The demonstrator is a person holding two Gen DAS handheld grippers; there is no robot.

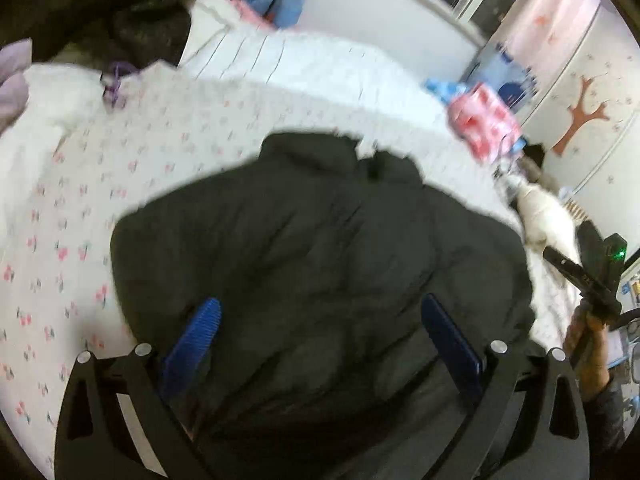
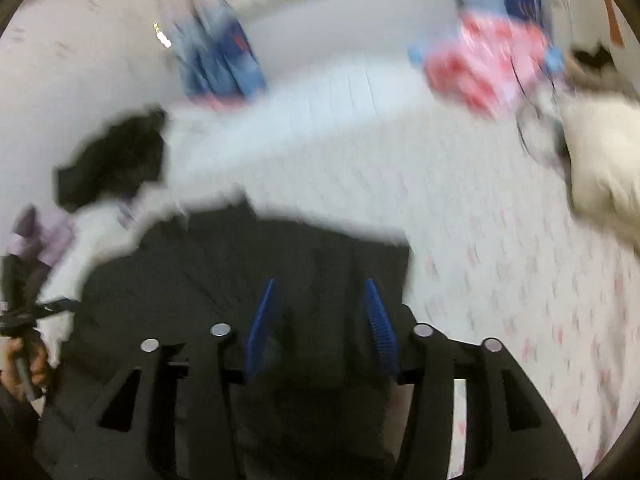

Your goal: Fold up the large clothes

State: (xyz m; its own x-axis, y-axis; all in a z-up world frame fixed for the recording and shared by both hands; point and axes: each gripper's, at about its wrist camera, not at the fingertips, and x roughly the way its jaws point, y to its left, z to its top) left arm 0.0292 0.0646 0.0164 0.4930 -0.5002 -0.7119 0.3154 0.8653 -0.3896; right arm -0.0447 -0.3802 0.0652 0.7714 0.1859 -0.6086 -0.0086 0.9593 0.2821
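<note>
A large dark puffy jacket (image 1: 300, 240) lies spread on a bed with a white floral sheet (image 1: 120, 184), collar toward the far side. My left gripper (image 1: 320, 302) hovers over its near part, blue fingers wide open, nothing between them. My right gripper (image 2: 320, 282) hangs over the jacket (image 2: 240, 264) near its right edge. Its blue pads stand partly apart, and no fabric shows pinched between them in this blurred view. A hand (image 1: 588, 344) holding the right gripper shows at the right edge of the left wrist view.
A pink and red bundle (image 1: 484, 120) and a white furry thing (image 1: 540, 216) lie at the bed's far right. Dark clothes (image 1: 120, 12) and lilac fabric (image 1: 12, 76) are piled at the far left. A wardrobe with a tree decal (image 1: 580, 112) stands beyond the bed.
</note>
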